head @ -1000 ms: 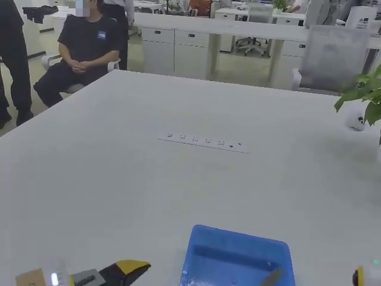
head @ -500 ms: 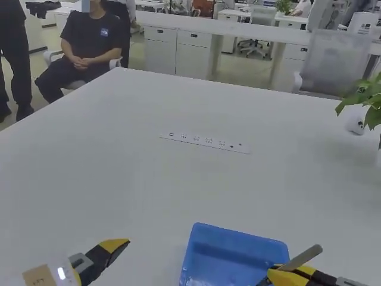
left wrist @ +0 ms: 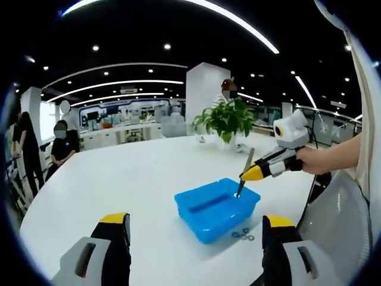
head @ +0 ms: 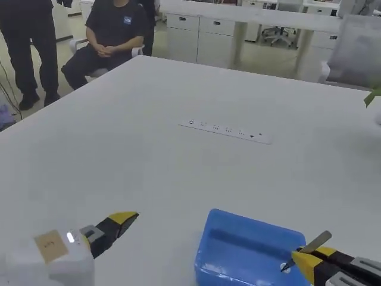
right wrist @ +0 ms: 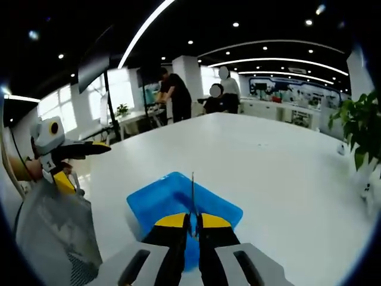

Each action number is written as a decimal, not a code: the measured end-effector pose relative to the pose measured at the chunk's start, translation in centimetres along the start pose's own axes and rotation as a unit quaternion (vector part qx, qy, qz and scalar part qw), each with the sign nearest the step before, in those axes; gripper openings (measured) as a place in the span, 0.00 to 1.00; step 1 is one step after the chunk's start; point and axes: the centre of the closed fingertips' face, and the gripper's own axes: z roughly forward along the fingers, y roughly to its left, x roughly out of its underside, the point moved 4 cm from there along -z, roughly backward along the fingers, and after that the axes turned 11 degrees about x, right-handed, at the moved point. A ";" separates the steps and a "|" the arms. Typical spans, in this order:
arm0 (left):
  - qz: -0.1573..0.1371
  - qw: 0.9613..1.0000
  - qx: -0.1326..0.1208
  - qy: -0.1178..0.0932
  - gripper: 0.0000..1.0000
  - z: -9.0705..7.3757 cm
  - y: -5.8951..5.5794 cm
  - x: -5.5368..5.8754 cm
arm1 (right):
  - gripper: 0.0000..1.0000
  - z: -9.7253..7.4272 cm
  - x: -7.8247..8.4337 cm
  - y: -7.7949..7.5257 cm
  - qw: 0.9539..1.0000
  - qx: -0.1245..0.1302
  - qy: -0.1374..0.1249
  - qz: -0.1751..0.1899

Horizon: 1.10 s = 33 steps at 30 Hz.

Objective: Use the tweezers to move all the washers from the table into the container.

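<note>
Small metal washers lie beside blue plastic container: task prob. unfinished. R hand-held gripper clamps metal tweezers; L hand-held gripper apart.

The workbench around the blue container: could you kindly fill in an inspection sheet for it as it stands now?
Surface: white workbench with a flush socket strip.
Job's things: blue rectangular plastic container; a few small dark ring washers on the table beside it; thin metal tweezers, tip over the container.
Clutter: green leafy plant at the far edge.
Grippers: left gripper open, apart from the container; right gripper shut on the tweezers.
Cables: nothing seen.
Surroundings: open office with white desks, a seated person and others standing.
</note>
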 end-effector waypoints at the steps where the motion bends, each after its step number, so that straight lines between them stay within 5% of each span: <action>1: -0.006 1.000 -0.004 -0.005 0.94 -0.1 0.2 -0.1 | 0.03 0.1 0.1 0.0 1.000 -0.007 0.002 -0.002; 4: -0.013 1.000 -0.022 -0.007 0.93 -0.2 0.7 0.0 | 0.03 0.6 0.3 -0.1 1.000 -0.018 0.002 -0.004; 9: -0.002 0.999 -0.043 0.026 0.92 -0.1 1.2 0.8 | 0.03 1.2 0.9 -0.1 0.999 -0.034 0.006 -0.014; 13: 0.015 0.999 -0.016 0.034 0.91 0.3 0.6 1.0 | 0.03 1.3 0.7 -0.3 1.000 -0.023 0.003 -0.010; 17: 0.024 0.999 0.018 0.040 0.91 0.7 -0.4 1.1 | 0.03 1.4 0.2 -0.7 1.000 0.014 -0.007 0.017; 20: 0.035 0.997 0.029 0.060 0.91 0.8 -0.7 1.6 | 0.03 1.3 0.0 -0.2 0.999 0.027 -0.015 0.019; 25: 0.034 0.999 0.031 0.028 0.91 0.4 -0.8 0.7 | 0.03 1.5 0.2 0.2 0.997 0.063 -0.013 0.031; 33: 0.015 1.000 0.027 0.001 0.88 -0.1 -0.4 0.2 | 0.03 2.4 0.7 0.8 0.997 0.064 0.007 0.036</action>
